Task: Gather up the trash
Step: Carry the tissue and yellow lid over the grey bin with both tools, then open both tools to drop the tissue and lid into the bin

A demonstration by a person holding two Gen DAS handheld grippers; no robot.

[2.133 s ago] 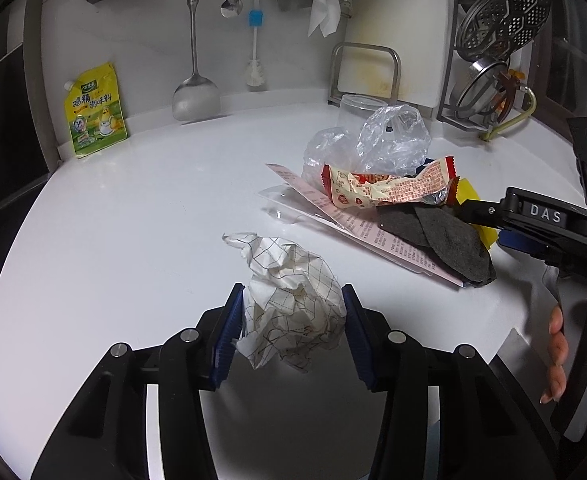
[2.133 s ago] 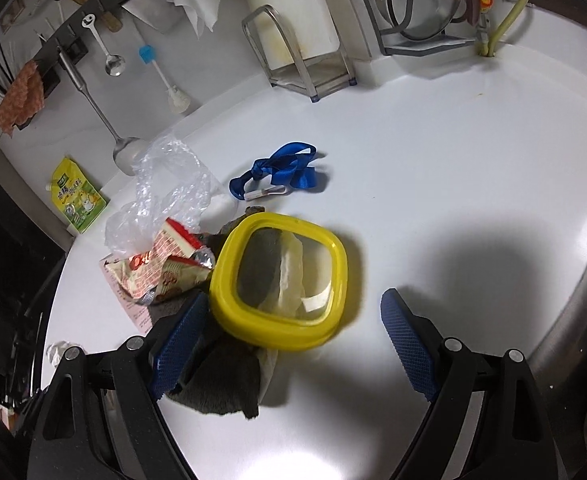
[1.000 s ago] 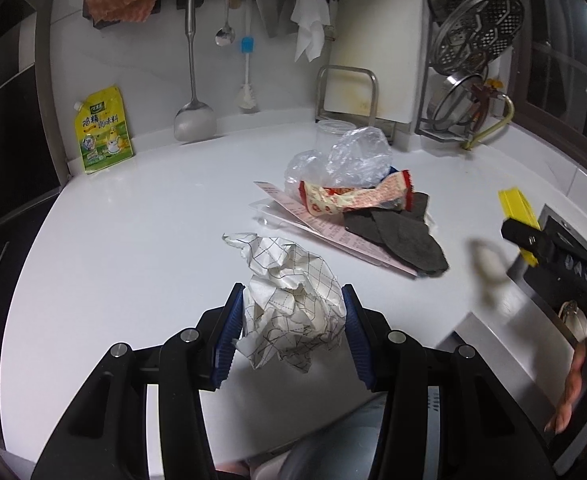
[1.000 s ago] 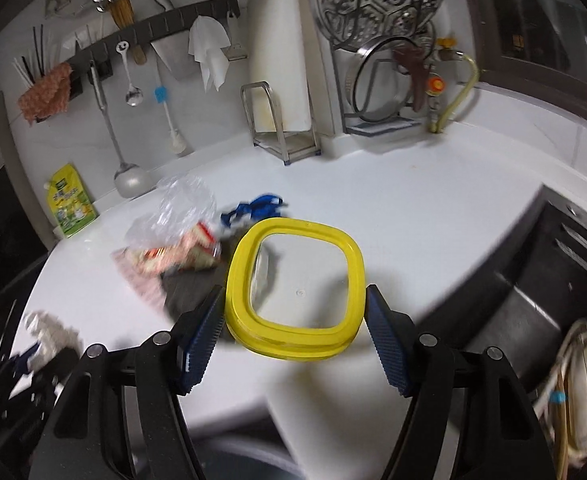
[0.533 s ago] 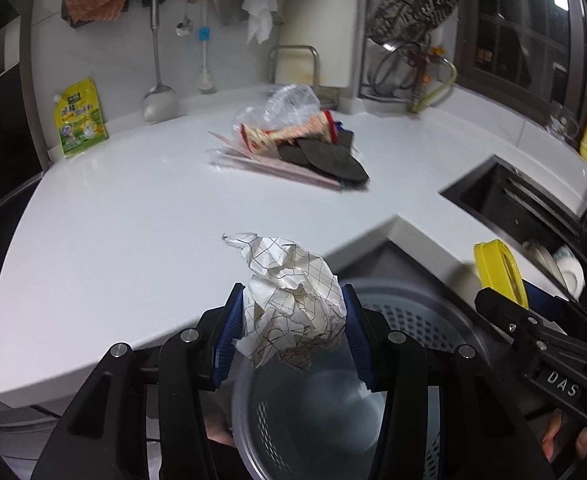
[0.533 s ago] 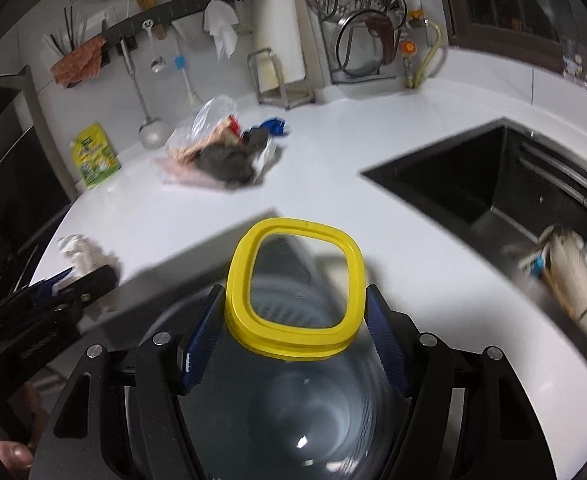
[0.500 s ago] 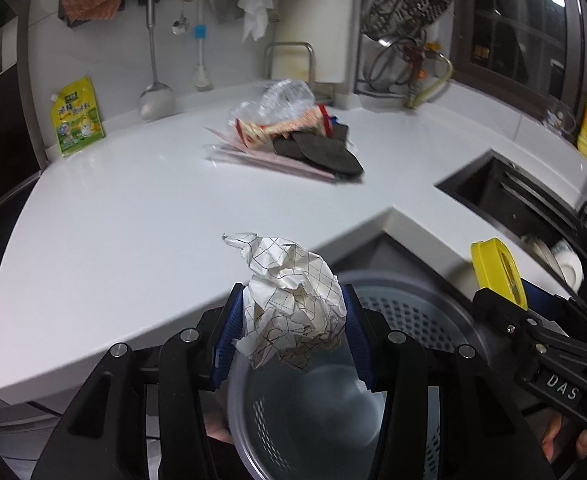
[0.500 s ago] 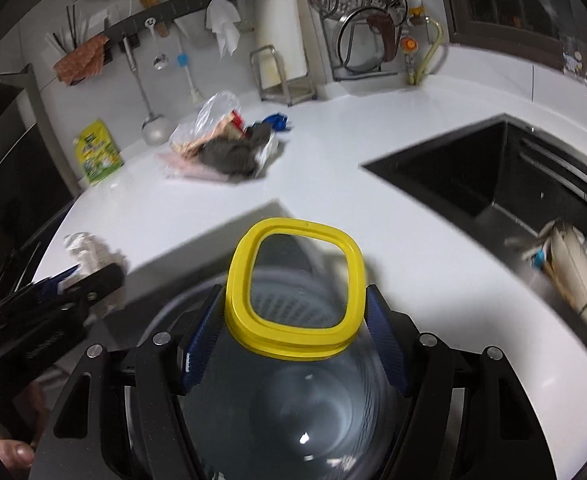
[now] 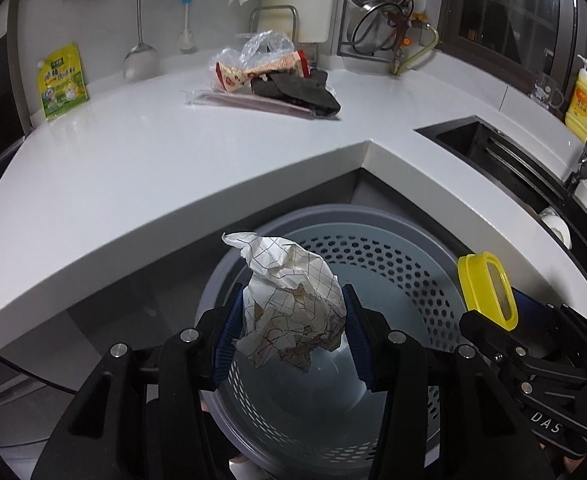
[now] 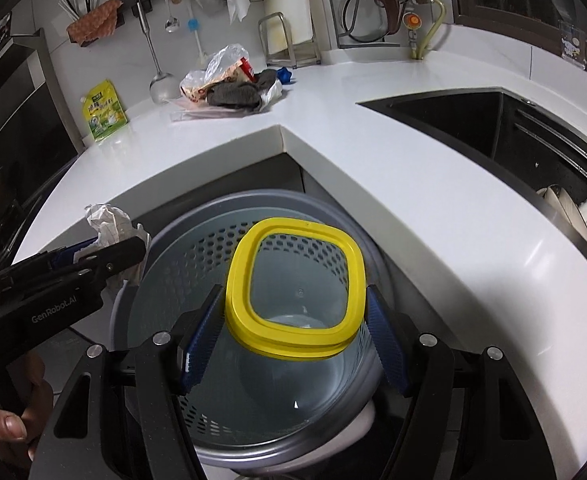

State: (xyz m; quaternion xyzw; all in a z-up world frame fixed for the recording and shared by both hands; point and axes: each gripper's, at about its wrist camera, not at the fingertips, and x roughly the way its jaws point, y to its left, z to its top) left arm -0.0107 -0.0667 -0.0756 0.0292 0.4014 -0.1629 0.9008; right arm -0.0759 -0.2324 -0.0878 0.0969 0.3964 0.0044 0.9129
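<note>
My left gripper clamps the crumpled paper over the perforated grey trash bin; my right gripper clamps a yellow-rimmed lid above it, below the counter's inner corner.

Crumpled paper, glossy yellow plastic lid, perforated matt plastic bin.

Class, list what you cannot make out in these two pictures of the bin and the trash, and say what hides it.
- Bin floor, left view: partly hidden by the paper in the left tongs.
- Bin floor, right view: seen only through the lid in the right tongs.
- Pouch print: too small.
- Trash pile: pieces overlap; count unclear.
- Sink contents: cut off at the right edge.
</note>
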